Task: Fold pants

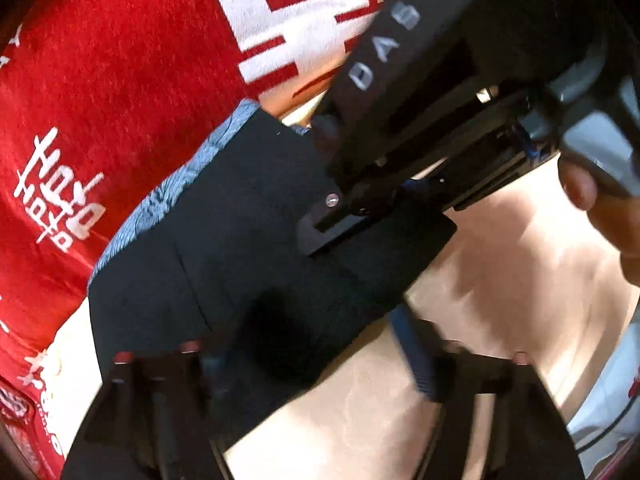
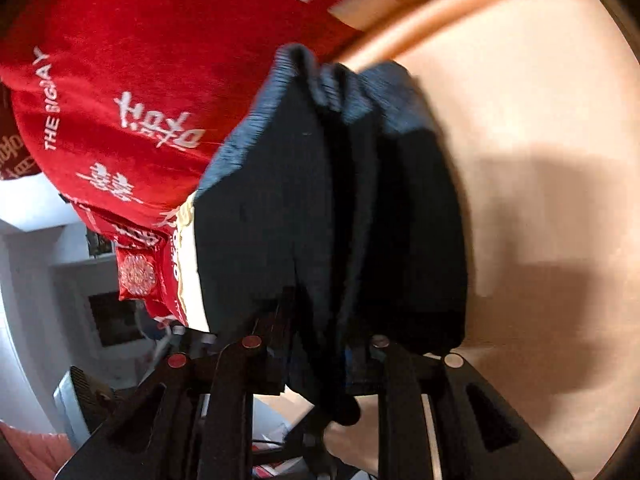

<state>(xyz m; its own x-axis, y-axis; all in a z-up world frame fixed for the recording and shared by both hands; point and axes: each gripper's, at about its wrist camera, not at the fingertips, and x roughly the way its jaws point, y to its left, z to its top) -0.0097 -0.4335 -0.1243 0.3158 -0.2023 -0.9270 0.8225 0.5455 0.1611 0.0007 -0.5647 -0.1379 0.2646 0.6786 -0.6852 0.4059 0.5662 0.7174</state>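
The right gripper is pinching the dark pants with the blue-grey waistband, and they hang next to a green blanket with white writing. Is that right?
Nearly. The blanket is red, not green; its white writing shows clearly in the right wrist view. The rest holds: the right gripper is shut on the dark pants with the blue-grey waistband, which hang beside that blanket.

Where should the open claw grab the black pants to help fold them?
Probably the free corner of the black pants, on the side away from the grey waistband, coming down from above. That edge lies flat on the tan surface, while the right claw already pinches the other part. The left claw stands open.
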